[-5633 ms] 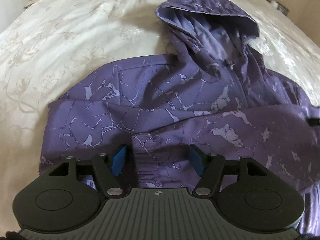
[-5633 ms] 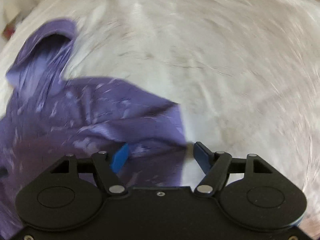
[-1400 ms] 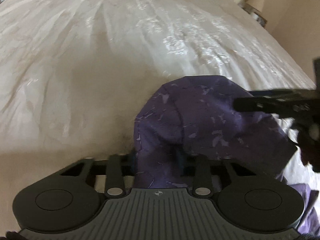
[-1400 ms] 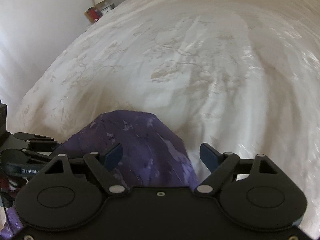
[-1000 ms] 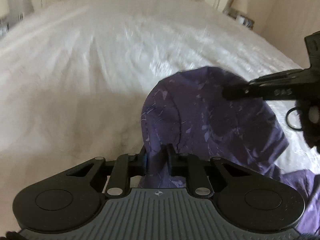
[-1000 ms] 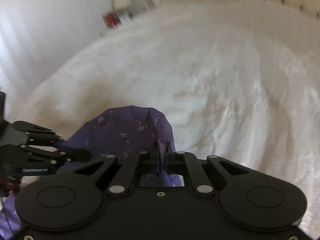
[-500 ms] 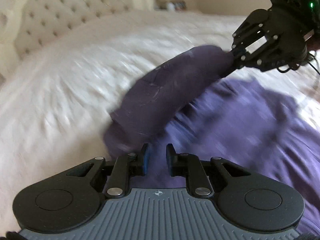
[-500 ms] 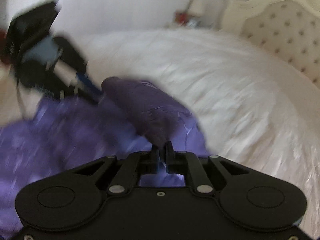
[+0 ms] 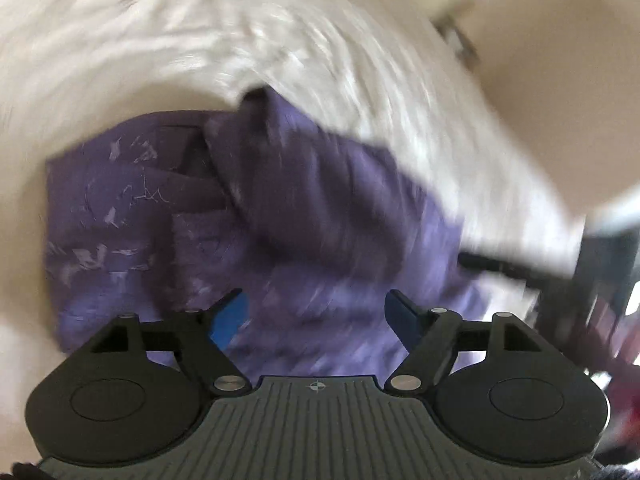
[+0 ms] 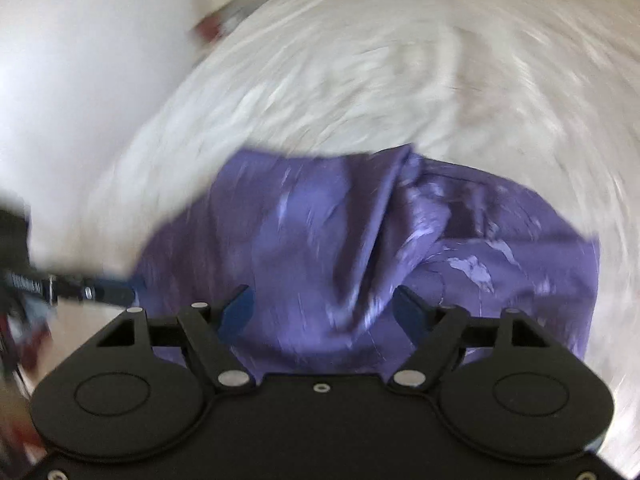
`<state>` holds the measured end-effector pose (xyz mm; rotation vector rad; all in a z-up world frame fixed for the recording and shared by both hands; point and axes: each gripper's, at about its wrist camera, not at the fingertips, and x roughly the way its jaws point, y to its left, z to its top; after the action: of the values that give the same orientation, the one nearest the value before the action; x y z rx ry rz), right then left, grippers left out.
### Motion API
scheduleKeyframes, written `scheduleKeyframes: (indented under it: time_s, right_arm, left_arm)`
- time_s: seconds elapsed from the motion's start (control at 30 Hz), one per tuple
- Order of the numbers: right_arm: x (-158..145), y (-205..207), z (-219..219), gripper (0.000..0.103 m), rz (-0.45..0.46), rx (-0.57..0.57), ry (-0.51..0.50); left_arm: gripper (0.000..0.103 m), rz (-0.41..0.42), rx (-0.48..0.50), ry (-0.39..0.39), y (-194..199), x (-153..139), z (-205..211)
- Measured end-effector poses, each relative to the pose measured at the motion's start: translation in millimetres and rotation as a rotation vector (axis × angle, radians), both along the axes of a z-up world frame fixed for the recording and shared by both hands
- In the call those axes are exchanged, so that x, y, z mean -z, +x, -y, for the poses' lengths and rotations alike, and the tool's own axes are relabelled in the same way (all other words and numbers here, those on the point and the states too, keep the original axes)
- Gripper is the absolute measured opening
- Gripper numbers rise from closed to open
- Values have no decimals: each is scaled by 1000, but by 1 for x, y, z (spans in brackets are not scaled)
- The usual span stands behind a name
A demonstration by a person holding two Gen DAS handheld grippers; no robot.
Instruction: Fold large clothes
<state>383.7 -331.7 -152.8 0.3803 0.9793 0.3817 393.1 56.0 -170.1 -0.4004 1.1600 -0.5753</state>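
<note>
A purple patterned hooded jacket (image 9: 168,220) lies folded on the white bedspread (image 9: 168,40); its hood part (image 9: 304,184) is laid over the body. It also shows in the right wrist view (image 10: 460,248). My left gripper (image 9: 318,314) is open and empty just above the jacket's near edge. My right gripper (image 10: 324,306) is open and empty above the jacket too. Part of the right gripper (image 9: 504,264) shows at the right of the left wrist view; part of the left gripper (image 10: 80,292) shows at the left of the right wrist view. Both views are blurred by motion.
The white bedspread (image 10: 380,72) surrounds the jacket. A beige wall (image 9: 552,72) stands beyond the bed's right side. A white wall (image 10: 72,60) and small blurred objects (image 10: 212,20) lie beyond the bed's left side.
Both grippers were shut on the hood and carried it over the jacket's body. Now both have opened and let it go, and the hood lies on the jacket.
</note>
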Motion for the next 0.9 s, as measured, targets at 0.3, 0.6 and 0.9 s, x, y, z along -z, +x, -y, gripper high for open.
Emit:
scheduleKeyframes:
  time_s: [0.3,0.6,0.9]
  right_arm:
    - [31,24,1,79,-173,210,11]
    - [13,32,-40,64,24,75,-211]
    - [47,58,-31,7,-160,160,-136]
  left_arm:
    - [75,-133,-147,-17,37,49,21]
    - [75,-170,-204,-41,34,68,11]
    - [74,-130,-135,19,31,61,18]
